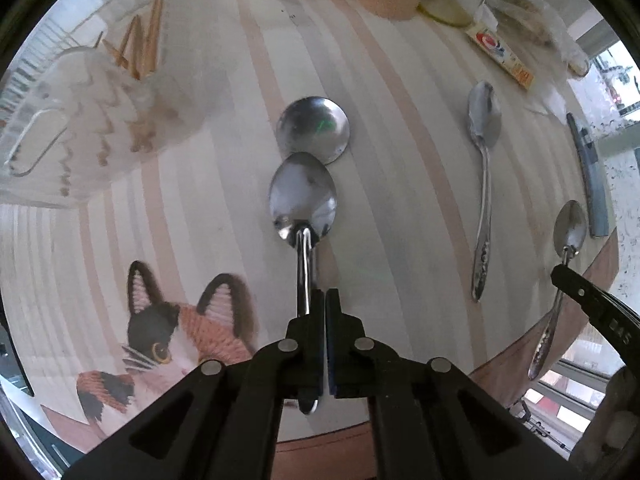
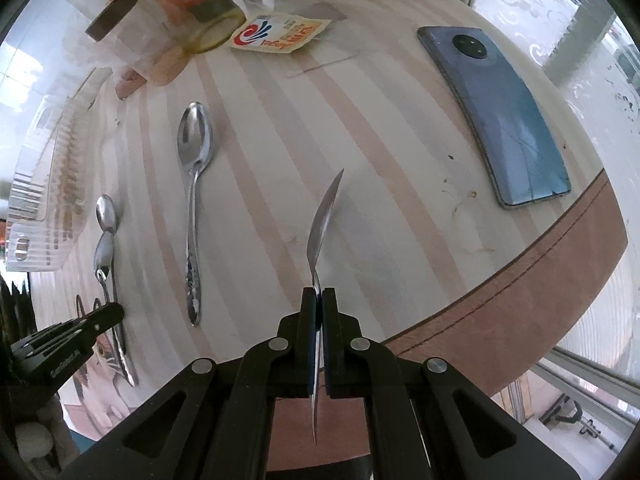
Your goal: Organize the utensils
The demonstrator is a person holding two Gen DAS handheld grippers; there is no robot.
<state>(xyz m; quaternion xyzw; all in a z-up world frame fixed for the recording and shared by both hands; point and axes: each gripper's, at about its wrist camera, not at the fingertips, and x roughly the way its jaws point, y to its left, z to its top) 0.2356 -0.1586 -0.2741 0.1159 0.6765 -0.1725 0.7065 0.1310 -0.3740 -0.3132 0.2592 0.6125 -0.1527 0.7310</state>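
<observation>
Striped cream-and-pink cloth covers the round tabletop (image 2: pixel 400 128). Four steel spoons show, counted largest down: the long embossed-handled spoon (image 2: pixel 194 200) lies flat mid-tabletop; left of it, the left tool (image 1: pixel 325 300) is clamped on a second spoon (image 1: pixel 303 200) above a round-bowled spoon (image 1: pixel 313 128); right of it, the right tool (image 2: pixel 319 300) pinches an edge-on spoon (image 2: pixel 323 220).

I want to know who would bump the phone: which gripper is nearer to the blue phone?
Right. The right gripper, shut on a spoon, sits just left of the blue phone; the left gripper is farther left, beyond the loose spoon.
</observation>
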